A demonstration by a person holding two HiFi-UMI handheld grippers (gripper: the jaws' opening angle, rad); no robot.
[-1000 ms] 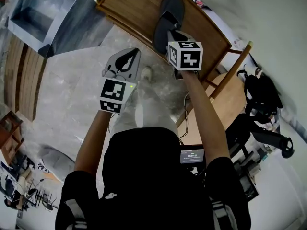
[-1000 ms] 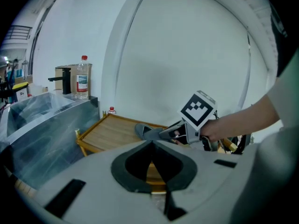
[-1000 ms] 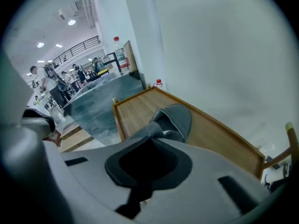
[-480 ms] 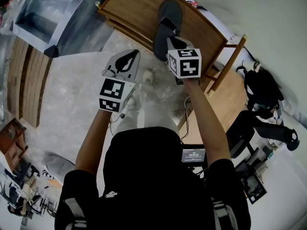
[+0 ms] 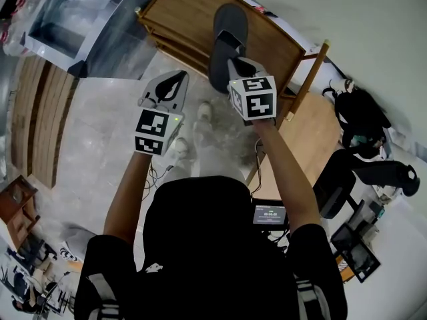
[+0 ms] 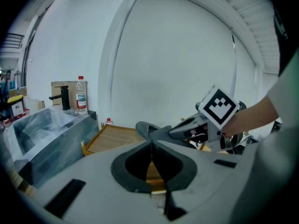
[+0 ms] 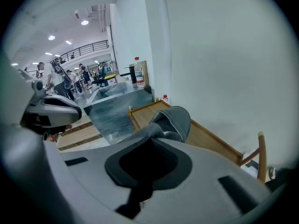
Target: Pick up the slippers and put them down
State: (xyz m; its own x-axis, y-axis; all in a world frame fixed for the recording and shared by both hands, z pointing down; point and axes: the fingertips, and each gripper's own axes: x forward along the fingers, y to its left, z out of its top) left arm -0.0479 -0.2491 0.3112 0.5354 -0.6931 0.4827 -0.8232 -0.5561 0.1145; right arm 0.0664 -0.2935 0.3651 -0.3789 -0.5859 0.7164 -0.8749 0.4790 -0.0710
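The right gripper (image 5: 235, 64) is clamping its fingers on a dark grey slipper (image 5: 227, 42), gripping it at one end. The slipper is a long, rounded shape with a soft, matte upper and a paler edge along its opening. It is sticking out from the fingers over the near edge of the wooden worktop (image 5: 193, 12); I cannot tell whether it is touching the wood. The worktop is a flat, warm-toned slatted board with a raised rim. The left gripper (image 5: 177, 80) is hanging beside it over the pale floor (image 5: 100, 125), its fingers pressed together with nothing between them.

The head view is showing what the others are not: the person's bare forearms, black shirt and both marker cubes from above, plus a wooden chair (image 5: 313, 79) to the right.

The left gripper view is showing its own smooth grey fingers meeting at the tips (image 6: 152, 143), and the slipper (image 6: 149, 129) from the side, lying roughly level. It is also showing a clear plastic bottle (image 6: 81, 94) with a red cap, standing behind a glassy, film-wrapped tank (image 6: 46, 129).

The right gripper view is looking along the slipper (image 7: 174, 120), where the curved upper is arching above the fingers (image 7: 152, 136), and is catching the left gripper (image 7: 51, 111) at its left edge.
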